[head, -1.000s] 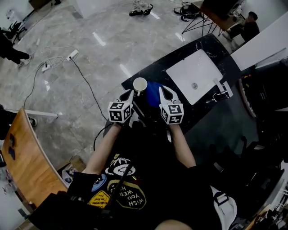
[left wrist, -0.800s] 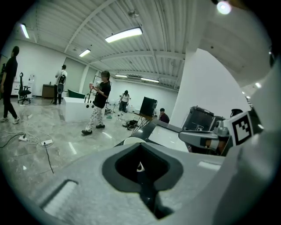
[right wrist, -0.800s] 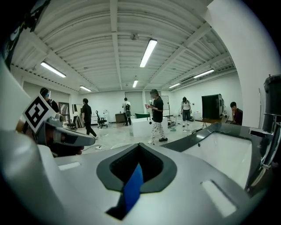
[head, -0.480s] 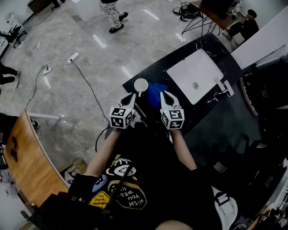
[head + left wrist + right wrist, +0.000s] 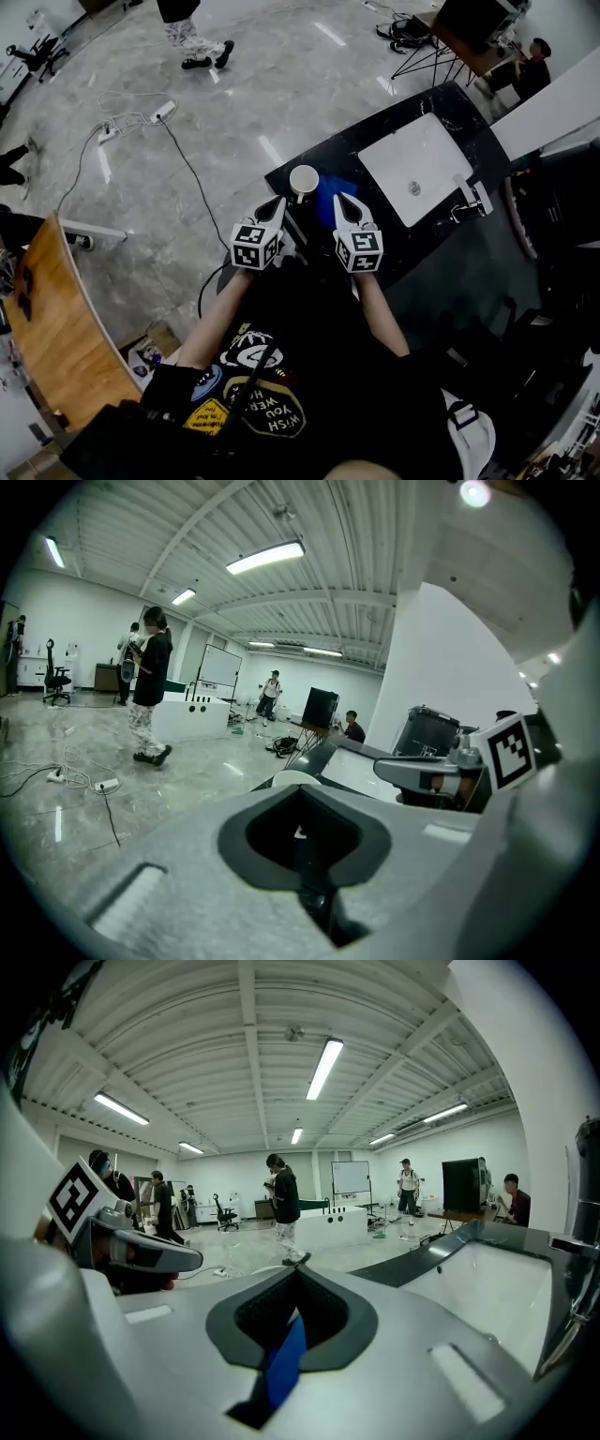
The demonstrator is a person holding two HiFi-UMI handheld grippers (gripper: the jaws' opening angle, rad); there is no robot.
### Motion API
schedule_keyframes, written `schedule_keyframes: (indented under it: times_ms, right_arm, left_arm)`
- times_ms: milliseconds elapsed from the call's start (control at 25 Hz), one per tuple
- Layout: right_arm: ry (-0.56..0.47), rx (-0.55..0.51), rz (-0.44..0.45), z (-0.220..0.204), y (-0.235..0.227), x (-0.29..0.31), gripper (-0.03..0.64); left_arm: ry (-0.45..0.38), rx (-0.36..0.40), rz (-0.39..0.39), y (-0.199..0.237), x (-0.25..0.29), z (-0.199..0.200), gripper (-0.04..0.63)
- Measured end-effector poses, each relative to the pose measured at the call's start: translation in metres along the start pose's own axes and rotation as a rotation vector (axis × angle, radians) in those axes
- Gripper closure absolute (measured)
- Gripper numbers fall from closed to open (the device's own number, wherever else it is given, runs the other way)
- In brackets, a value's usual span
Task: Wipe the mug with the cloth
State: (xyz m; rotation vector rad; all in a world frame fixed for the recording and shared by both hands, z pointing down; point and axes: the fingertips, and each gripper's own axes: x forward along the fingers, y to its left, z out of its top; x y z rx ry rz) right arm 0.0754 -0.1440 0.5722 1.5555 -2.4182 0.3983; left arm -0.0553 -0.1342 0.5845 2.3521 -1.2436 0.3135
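Observation:
A white mug (image 5: 303, 180) stands upright near the left end of the dark counter (image 5: 441, 103); its rim (image 5: 281, 777) shows just beyond my left jaws. A blue cloth (image 5: 327, 199) lies crumpled on the counter right beside the mug. My left gripper (image 5: 277, 202) hovers just short of the mug, its jaws together with nothing between them. My right gripper (image 5: 339, 198) is shut, with its tips at the cloth's near edge. In the right gripper view a strip of the blue cloth (image 5: 284, 1369) shows through the slit of the jaws. Whether they pinch it is unclear.
A white sink basin (image 5: 415, 165) is set into the counter to the right, with a faucet (image 5: 470, 198) at its near side. Cables and a power strip (image 5: 161, 112) lie on the grey floor. A person (image 5: 191, 36) walks at the far side.
Both grippers have drawn back slightly from the mug and cloth. The walking person has crossed leftward over the floor.

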Motion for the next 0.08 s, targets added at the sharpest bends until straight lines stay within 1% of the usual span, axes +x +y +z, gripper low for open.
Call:
schedule_keyframes:
  times_ms: [80]
  right_arm:
    - [0.006, -0.002, 0.000, -0.0009, -0.0003, 0.0002, 0.615]
  left_arm:
    - [-0.001, -0.005, 0.000, -0.0008, -0.0006, 0.0004, 0.592]
